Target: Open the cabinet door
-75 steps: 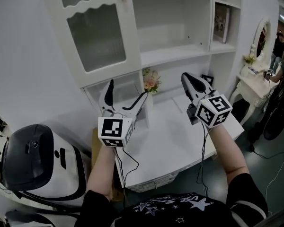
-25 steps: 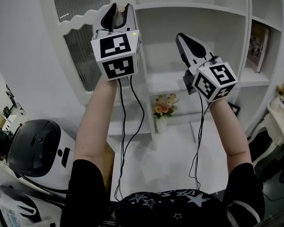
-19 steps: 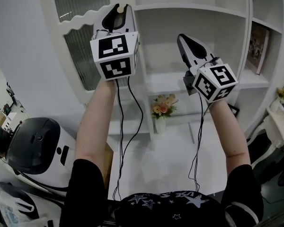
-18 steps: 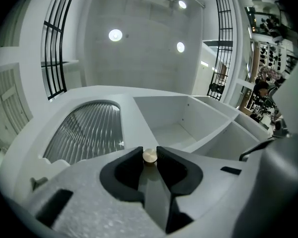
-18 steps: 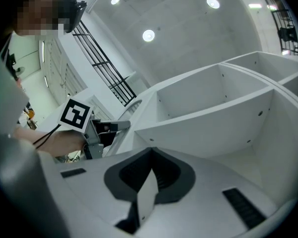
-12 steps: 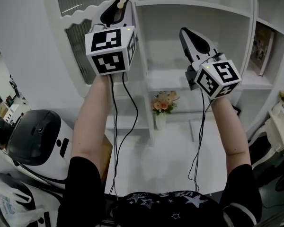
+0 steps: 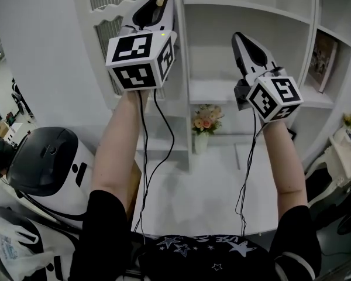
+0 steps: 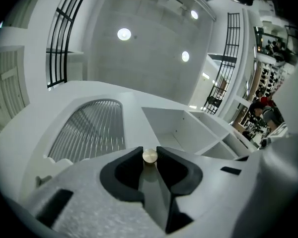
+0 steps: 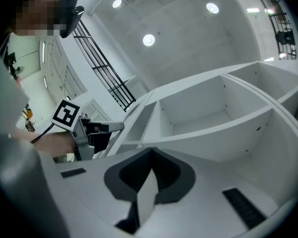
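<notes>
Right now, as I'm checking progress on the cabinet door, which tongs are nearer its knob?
Left. The left tongs are clamped on the knob; the right tongs, shut and empty, point at the open shelves to its right, clear of it.

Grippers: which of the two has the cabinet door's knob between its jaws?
The left gripper: its jaws pinch the small round knob. The right gripper is shut on nothing, before the open shelves.

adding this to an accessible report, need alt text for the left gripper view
The left gripper is closed on the small round knob of the white cabinet door. The door's ribbed glass panel lies to the left, open white shelves to the right.
</notes>
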`<state>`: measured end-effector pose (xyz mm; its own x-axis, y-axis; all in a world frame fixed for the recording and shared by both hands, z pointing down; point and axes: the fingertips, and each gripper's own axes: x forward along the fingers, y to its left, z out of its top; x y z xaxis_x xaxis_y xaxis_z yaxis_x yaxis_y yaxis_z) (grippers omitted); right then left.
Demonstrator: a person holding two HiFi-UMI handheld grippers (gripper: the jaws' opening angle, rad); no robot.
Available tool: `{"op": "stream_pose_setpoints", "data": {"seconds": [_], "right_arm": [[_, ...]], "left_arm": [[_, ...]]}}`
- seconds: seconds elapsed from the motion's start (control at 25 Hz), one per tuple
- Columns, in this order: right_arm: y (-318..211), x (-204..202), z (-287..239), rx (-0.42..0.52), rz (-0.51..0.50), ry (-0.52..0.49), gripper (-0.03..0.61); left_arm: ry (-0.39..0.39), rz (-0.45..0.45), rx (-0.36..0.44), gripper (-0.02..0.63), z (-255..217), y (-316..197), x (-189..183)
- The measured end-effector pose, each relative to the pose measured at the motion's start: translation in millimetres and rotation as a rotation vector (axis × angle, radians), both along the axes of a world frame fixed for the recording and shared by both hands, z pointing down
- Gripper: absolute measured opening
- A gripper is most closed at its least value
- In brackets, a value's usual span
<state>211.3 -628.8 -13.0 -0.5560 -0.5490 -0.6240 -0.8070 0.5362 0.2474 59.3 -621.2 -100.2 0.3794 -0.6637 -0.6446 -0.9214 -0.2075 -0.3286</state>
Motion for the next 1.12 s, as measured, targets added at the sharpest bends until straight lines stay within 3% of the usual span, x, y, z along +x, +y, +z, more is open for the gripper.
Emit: {"op": "stream_pose_setpoints", "data": {"seconds": [0.56, 1.12], "right_arm": [[67, -38, -11, -0.003, 0.065, 0.009, 0.006], [133, -95, -9, 0.018, 0.117, 0.025, 0.006]], "left_arm": [[-0.017, 0.186, -0.034, 0.092, 0, 56, -17], [-0.005, 0.407, -0.047, 0.094, 2, 132, -71]]}}
